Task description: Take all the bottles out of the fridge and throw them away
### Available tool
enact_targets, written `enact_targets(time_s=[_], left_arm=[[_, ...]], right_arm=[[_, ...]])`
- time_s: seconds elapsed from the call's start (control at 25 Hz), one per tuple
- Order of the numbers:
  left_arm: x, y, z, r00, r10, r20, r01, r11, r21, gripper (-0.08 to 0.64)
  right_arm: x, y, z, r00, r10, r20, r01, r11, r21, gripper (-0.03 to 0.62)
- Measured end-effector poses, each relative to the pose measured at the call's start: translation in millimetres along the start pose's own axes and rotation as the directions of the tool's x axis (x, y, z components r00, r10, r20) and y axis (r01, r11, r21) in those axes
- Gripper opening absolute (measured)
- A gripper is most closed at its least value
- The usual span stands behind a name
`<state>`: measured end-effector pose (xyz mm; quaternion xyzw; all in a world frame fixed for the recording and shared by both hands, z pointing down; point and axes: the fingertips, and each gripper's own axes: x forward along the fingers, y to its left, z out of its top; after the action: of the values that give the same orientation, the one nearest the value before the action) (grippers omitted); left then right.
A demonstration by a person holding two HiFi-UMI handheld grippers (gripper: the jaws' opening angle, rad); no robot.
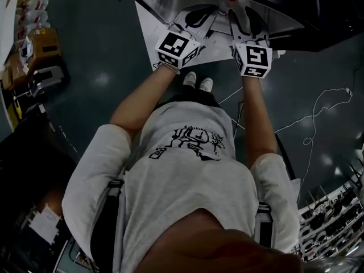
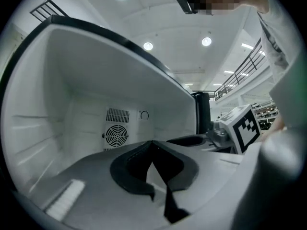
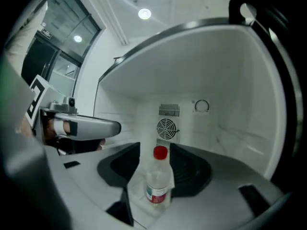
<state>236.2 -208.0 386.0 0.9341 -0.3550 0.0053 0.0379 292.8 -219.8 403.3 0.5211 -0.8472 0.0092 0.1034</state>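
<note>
Inside the fridge (image 3: 201,66), a small clear bottle (image 3: 158,186) with a red cap (image 3: 160,152) is seen standing upright on the floor of the white compartment, in front of the rear fan (image 3: 167,127). It is framed by the right tongs (image 3: 156,164), which are held wide apart, with neither pad pressing on it. The left tongs (image 2: 152,147) are closed tip to tip and empty. The bottle is judged light, thin-walled, slick and easily toppled. A gentle grip is best taken around the labelled body, below the cap.
</note>
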Motion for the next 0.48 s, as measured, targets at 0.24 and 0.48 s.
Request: enact_targets(time_s=[0.24, 0.48], left_arm=[[24, 22, -24, 1.000, 0.010, -0.021, -0.009, 1.000, 0.015, 0.009], [39, 42, -41, 0.998, 0.037, -0.044, -0.036, 0.999, 0.004, 0.009]], right_arm=[[40, -15, -18, 0.999, 0.019, -0.030, -0.019, 1.000, -0.003, 0.193], [64, -15, -27, 0.999, 0.030, -0.042, -0.030, 0.999, -0.016, 0.195]])
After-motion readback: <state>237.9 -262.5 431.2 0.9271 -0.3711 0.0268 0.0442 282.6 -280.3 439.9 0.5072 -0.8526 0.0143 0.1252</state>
